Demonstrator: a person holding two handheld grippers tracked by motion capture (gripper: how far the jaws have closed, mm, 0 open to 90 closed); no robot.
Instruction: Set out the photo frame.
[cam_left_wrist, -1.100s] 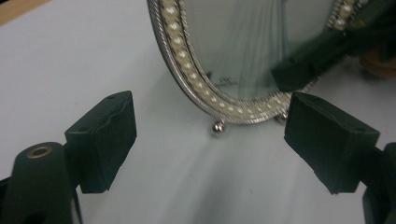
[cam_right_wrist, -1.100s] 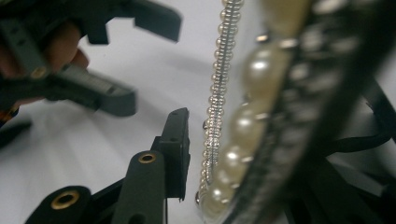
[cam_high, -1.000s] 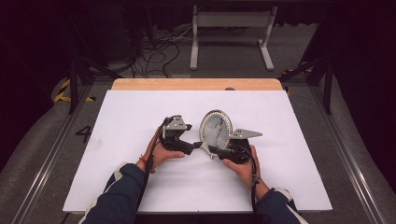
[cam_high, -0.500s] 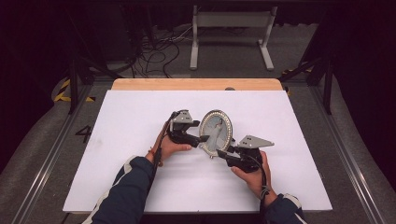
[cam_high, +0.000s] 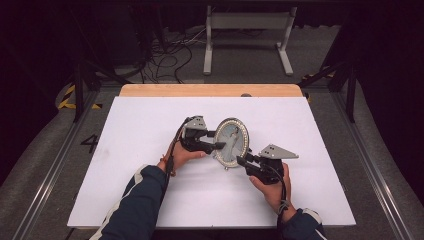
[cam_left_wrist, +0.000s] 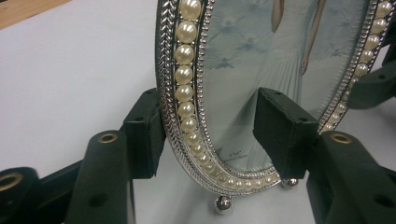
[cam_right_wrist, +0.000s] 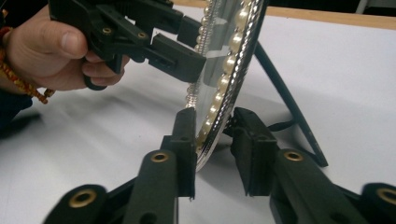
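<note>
While both tools straddle the oval frame (cam_high: 231, 142) with jaws apart, the right gripper view reveals its rear stand (cam_right_wrist: 286, 103).

High view: overhead, facing forward-down, far. Both gripper views: table-level, close-up; all three share the oval picture frame (cam_high: 231, 142) (cam_left_wrist: 261, 93) (cam_right_wrist: 224, 70).

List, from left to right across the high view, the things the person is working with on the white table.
Left gripper → oval pearl-edged picture frame → right gripper.
</note>
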